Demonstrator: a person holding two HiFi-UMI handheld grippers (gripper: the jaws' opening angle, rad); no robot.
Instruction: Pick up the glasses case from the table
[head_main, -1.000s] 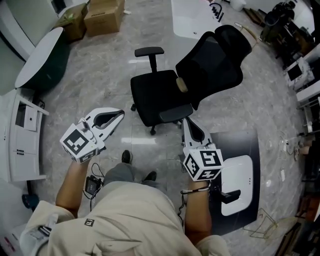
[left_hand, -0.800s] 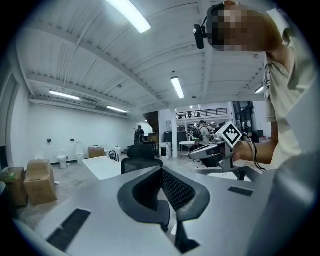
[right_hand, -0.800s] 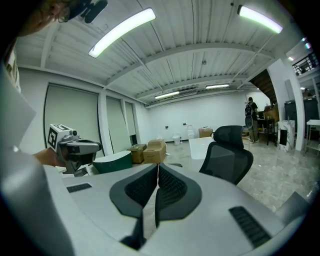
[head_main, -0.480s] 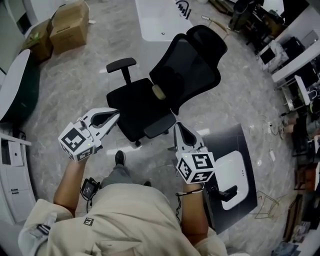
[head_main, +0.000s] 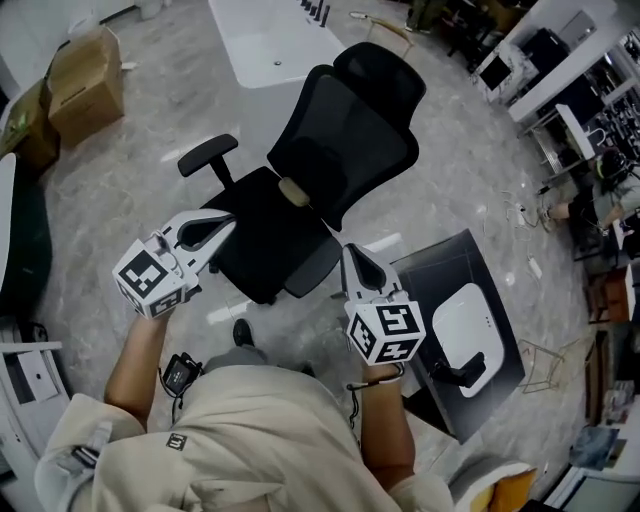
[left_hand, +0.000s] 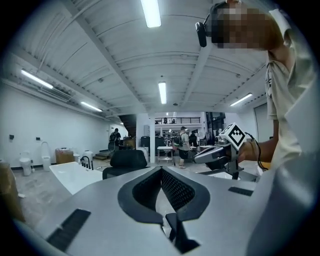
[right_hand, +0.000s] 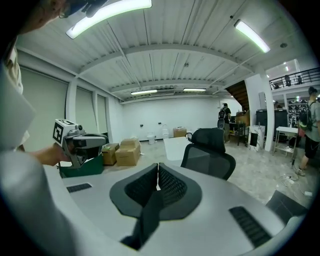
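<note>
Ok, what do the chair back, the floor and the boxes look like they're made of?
Chair back: probably black mesh stretched on a plastic frame; the panel looks thin and slightly see-through.
Floor: polished stone or marble-look tile; it has grey veining and glossy reflections.
Boxes: plain cardboard, with a matte tan surface.

Left hand-held gripper (head_main: 222, 222) closed and empty, right hand-held gripper (head_main: 352, 258) likewise, both held forward

Distant people (left_hand: 184, 142) too small, indistinct
</note>
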